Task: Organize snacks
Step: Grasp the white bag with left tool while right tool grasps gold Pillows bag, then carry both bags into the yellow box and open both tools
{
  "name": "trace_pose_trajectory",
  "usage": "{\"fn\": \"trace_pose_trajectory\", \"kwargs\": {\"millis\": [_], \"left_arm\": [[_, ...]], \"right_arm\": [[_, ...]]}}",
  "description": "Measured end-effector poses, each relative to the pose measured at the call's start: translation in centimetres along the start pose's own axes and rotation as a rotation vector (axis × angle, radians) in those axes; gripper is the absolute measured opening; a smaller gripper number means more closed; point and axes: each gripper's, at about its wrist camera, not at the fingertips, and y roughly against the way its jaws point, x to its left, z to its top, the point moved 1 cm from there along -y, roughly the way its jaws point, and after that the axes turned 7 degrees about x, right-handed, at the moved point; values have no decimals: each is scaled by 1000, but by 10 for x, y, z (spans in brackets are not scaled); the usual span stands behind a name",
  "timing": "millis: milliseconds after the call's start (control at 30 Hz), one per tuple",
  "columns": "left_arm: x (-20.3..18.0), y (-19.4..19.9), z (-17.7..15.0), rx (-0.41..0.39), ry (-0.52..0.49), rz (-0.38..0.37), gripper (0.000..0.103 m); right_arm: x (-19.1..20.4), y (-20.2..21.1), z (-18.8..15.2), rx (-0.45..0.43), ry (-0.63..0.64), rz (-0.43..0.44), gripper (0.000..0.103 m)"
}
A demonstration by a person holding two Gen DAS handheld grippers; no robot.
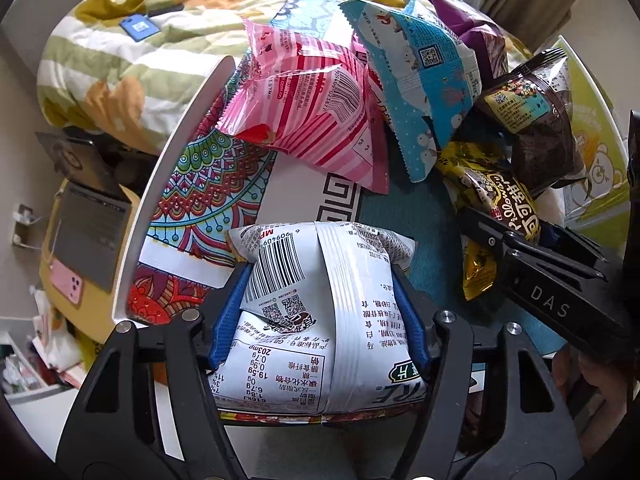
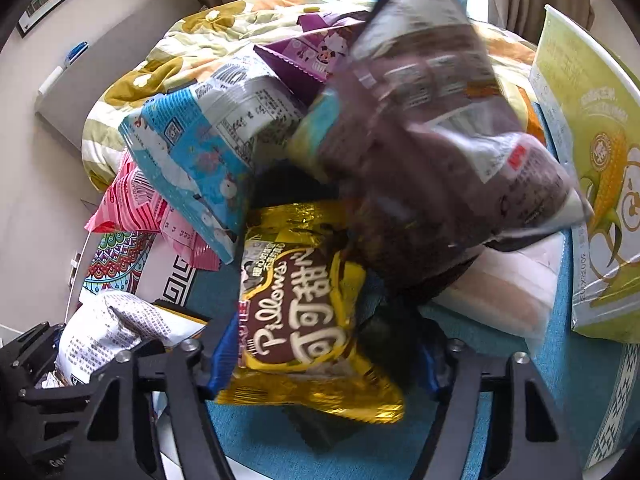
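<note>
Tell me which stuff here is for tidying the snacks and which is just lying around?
For the job:
white snack bag, pinched in the left gripper
gold Pillows bag, between the right gripper's fingers
pink striped bag
blue bag
brown bag
purple bag

Just lying about:
flowery quilt
pink phone
laptop

white bag [image 1: 320, 312]: a barcode with "6 909409" beside it. Upside-down numbers: "616kJ", "1.8g", "6.7g", "19.5g", "203mg". Two small square codes.
gold bag [image 2: 304, 312]: the word "Pillows" in white letters, with big Chinese letters next to it.
right gripper [image 1: 552, 276]: the letters "DAS" on its black side.
pink striped bag [image 1: 316, 120]: a barcode. The numbers are too small to read.
blue bag [image 1: 424, 80]: one square code.
brown bag [image 1: 532, 120]: one square code on a label.
</note>
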Motion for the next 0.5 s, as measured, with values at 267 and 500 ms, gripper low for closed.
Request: {"fn": "trace_pose_trajectory", "kwargs": {"millis": [267, 500], "left_arm": [[-6, 12, -3, -28, -10, 16, 61], [-10, 33, -6, -66, -6, 31, 61]], "right_arm": [[4, 11, -5, -18, 42, 10, 46], [3, 24, -18, -24, 32, 40, 45]]}}
